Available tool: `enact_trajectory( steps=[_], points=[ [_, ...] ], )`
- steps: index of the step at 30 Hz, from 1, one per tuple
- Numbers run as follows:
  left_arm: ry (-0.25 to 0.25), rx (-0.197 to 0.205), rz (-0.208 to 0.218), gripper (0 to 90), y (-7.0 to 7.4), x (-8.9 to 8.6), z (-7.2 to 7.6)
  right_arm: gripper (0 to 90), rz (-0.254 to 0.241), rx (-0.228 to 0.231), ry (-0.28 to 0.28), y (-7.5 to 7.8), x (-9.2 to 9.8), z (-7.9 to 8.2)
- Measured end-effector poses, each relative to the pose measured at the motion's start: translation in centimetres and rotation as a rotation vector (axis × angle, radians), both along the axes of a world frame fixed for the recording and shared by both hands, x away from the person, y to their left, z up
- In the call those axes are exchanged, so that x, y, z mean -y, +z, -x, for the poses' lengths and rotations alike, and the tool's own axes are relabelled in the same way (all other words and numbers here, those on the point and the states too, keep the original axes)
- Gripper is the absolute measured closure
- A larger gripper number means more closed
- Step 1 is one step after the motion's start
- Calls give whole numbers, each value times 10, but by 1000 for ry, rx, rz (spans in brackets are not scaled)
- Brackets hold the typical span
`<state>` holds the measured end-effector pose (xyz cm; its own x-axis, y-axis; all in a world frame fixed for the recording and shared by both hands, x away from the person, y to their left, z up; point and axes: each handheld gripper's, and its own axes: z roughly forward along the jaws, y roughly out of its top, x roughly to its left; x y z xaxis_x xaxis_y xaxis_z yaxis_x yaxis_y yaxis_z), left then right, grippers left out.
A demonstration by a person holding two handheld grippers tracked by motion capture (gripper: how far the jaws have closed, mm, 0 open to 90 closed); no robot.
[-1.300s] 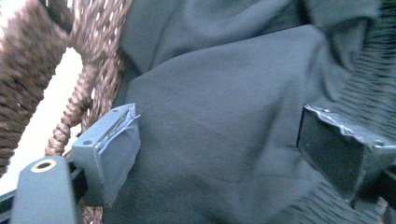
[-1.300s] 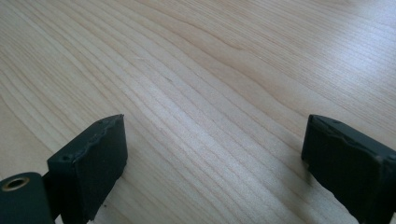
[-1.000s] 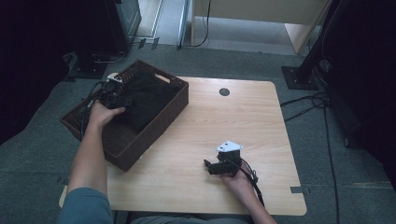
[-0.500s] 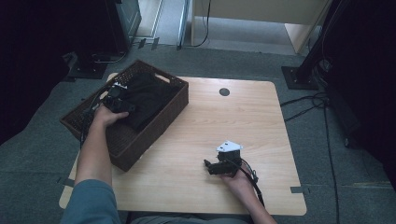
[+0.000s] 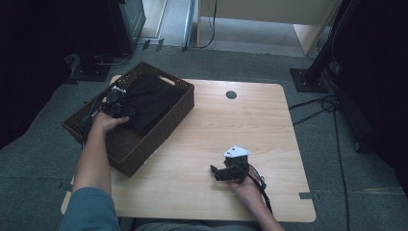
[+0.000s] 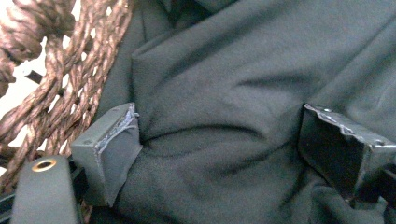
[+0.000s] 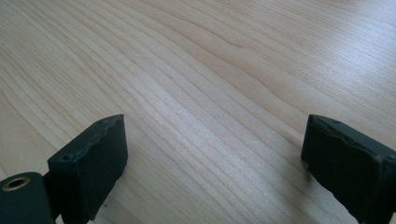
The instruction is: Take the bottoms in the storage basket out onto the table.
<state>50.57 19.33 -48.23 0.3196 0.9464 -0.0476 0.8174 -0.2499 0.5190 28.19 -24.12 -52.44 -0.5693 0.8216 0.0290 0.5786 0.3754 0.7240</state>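
From the high view we see the left gripper (image 5: 117, 103) lowered into the brown woven basket (image 5: 159, 132) that sits at the left edge of the light wooden desk (image 5: 207, 134), its tip pressed against the black cloth (image 5: 149, 98) that lies bunched in the far half of the basket; the left hand (image 5: 107, 121) grips it from behind, the forearm coming up from the bottom of the picture in a blue-grey sleeve (image 5: 89, 211). The right gripper (image 5: 226, 172) rests on the bare desk near the front edge, well apart from the basket, with its grey three-cornered plate (image 5: 236, 152) on top and the right hand (image 5: 248, 186) holding it. A small dark round disc (image 5: 231, 95) is set in the desk near its far edge. In the left gripper view, our jaws stand wide apart and pushed into the black cloth (image 6: 224, 107) — a fold of it bulges between them, yet they have not closed on it — and the basket's woven wall (image 6: 51, 79) rises just beside the left jaw. In the right gripper view the jaws are likewise spread wide, holding nothing, with pale wood grain of the desk (image 7: 201, 79) running between and beyond them.
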Motion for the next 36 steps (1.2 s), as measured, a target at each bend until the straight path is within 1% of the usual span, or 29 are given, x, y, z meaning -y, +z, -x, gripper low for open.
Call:
enact_trajectory(
  steps=[1, 3, 5, 6, 7, 8, 9, 10, 11, 12, 13, 14, 15, 16, 17, 18, 19, 22, 24, 25, 26, 27, 29, 30, 31, 32, 34, 35, 36],
  points=[
    [-9, 0, -5, 150, 0, 1, 1, 68, 0, 0, 0, 0, 0, 0],
    [-27, -7, 8, 233, 3, 2, 2, 68, 0, 0, 0, 0, 0, 0],
    [-60, -15, 20, 364, 6, 2, 3, 68, -1, 0, 0, 0, 0, 0],
    [-73, -24, 35, 459, 7, 2, 4, 68, 1, 1, 0, 0, 0, 0],
    [-87, -33, 56, 518, 9, 2, 5, 68, 1, 2, 0, 0, 0, -1],
    [-96, -32, 61, 620, 10, 2, 5, 68, 1, 1, 1, 0, -1, -1],
    [-113, -31, 70, 663, 13, 3, 5, 68, 1, 1, 2, 0, -1, -1],
    [-122, -19, 74, 720, 18, 4, 5, 68, 0, 2, 3, 0, -1, -2],
    [-130, -6, 93, 757, 23, 6, 5, 68, 1, 2, 4, 0, -1, -2],
    [-150, 24, 130, 777, 32, 9, 5, 68, 1, 3, 5, 0, -1, -2],
    [-161, 37, 156, 788, 36, 13, 5, 68, 0, 1, 3, 0, -1, -2],
    [-183, 47, 180, 792, 43, 19, 4, 68, -1, 0, 3, 0, -2, -2],
    [-216, 53, 185, 792, 48, 26, 3, 68, -1, 1, 3, 0, -2, -3],
    [-244, 72, 197, 792, 51, 34, 4, 68, 0, 0, 4, 0, -2, -3],
    [-271, 78, 220, 790, 52, 41, 4, 68, 1, 1, 4, 0, -2, -3],
    [-270, 72, 234, 785, 51, 44, 3, 68, -1, 0, 3, 0, -3, -3],
    [-272, 43, 231, 782, 46, 47, 1, 68, 0, 1, 4, 0, -3, -3],
    [-260, -21, 178, 721, 29, 51, -2, 68, -1, 0, 3, 0, -3, -3],
    [-218, -37, 167, 595, 22, 48, -5, 68, 0, 0, 3, 0, -3, -3],
    [-186, -38, 161, 533, 22, 45, -6, 68, 0, 0, 4, 0, -3, -3],
    [-165, -35, 147, 434, 22, 43, -7, 68, -1, -1, 4, 0, -3, -3],
    [-148, -30, 128, 373, 24, 40, -8, 68, -2, -1, 4, 0, -3, -3],
    [-111, -15, 93, 321, 27, 31, -9, 68, -2, -1, 6, 0, -3, -2],
    [-94, -23, 91, 279, 27, 28, -10, 68, -3, -1, 5, 0, -3, -2],
    [-81, -33, 101, 272, 26, 23, -11, 69, -2, 0, 6, 0, -3, -2],
    [-64, -39, 102, 264, 24, 19, -12, 68, -2, 1, 7, 0, -3, -2],
    [-9, -65, 98, 199, 19, 9, -16, 68, -2, 1, 7, 0, -3, -2],
    [15, -79, 110, 178, 15, 3, -17, 68, -3, 0, 7, 0, -3, -2],
    [38, -95, 140, 162, 11, -1, -17, 68, -2, 2, 7, 0, -2, -2]
  ],
)
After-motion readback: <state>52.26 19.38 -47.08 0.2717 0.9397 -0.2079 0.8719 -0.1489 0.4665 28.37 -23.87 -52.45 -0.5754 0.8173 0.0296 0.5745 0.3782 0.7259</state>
